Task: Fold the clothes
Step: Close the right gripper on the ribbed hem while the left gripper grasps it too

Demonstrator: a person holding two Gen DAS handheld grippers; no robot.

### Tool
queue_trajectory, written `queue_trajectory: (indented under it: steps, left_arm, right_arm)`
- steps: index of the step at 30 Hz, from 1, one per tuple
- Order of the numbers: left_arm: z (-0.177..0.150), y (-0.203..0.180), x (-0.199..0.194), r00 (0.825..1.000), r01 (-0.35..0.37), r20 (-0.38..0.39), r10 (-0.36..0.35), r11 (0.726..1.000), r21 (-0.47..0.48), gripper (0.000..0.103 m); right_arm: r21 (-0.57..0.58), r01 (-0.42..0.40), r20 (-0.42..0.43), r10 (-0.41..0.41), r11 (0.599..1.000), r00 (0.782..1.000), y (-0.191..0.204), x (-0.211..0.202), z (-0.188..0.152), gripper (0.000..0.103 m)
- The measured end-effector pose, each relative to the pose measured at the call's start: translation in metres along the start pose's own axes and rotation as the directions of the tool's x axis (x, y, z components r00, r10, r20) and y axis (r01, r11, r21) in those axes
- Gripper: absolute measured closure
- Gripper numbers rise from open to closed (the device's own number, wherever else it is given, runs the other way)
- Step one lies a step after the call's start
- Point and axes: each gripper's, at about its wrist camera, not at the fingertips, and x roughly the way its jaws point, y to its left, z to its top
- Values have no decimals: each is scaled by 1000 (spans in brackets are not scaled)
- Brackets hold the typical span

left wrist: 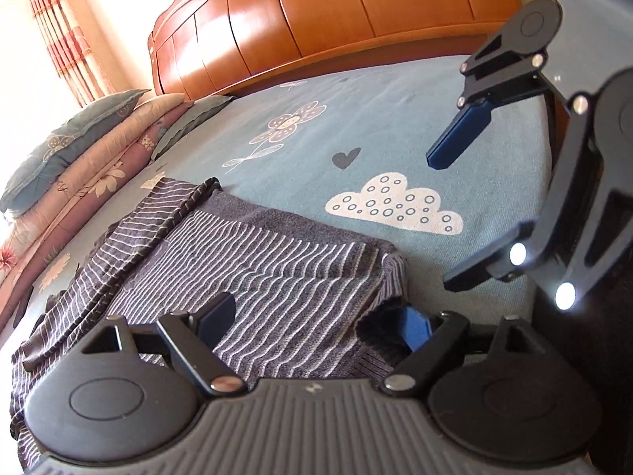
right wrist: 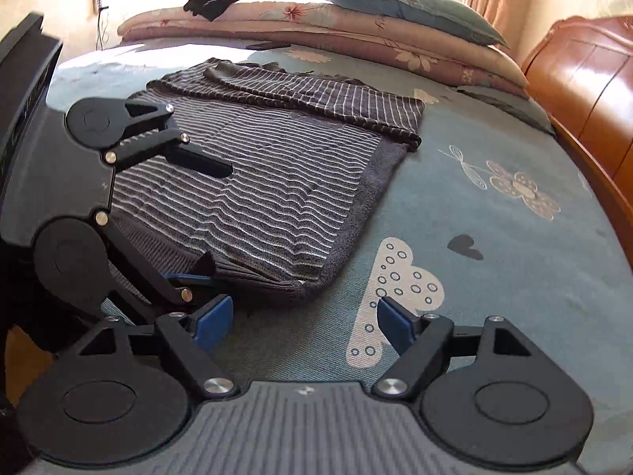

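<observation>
Ribbed striped knit garment (right wrist: 253,182) folded rectangular on woven bedspread (right wrist: 494,277)

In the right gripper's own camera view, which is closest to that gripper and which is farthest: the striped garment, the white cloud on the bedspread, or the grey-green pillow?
From the right gripper:
1. White cloud, on the bedspread right at its fingertips.
2. Striped garment, a little ahead to the left, where the left gripper is.
3. Grey-green pillow, far off atop the folded quilts.

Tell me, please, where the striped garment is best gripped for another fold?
Probably the thick folded corner of the striped garment nearest the right gripper, approached from the bare bedspread side; its stacked edge there lies slightly raised and unobstructed.
</observation>
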Motion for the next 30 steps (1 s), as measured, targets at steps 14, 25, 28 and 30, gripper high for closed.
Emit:
queue_trajectory:
  steps: [14,25,28,30]
  left_arm:
    - [-30,48,-44,998,65,10,-64,988,-142,17]
    - [-70,51,-71,997,-32,-78,23,992,-124,17]
    - [-65,32,-74,998,-41,-46,40,999,-24,17]
    - [-60,14,-72,999,-47,-20,48,996,70,17]
  right_arm:
    - [-692,122,131,-43,711,991,69,27,-15,21]
    - [-856,190,156,-110,480,982,104,28,-42,99]
    - [-830,193,158,-111,523,981,104,24,-34,99]
    - [-789,193,159,-109,583,981,98,21,-24,99]
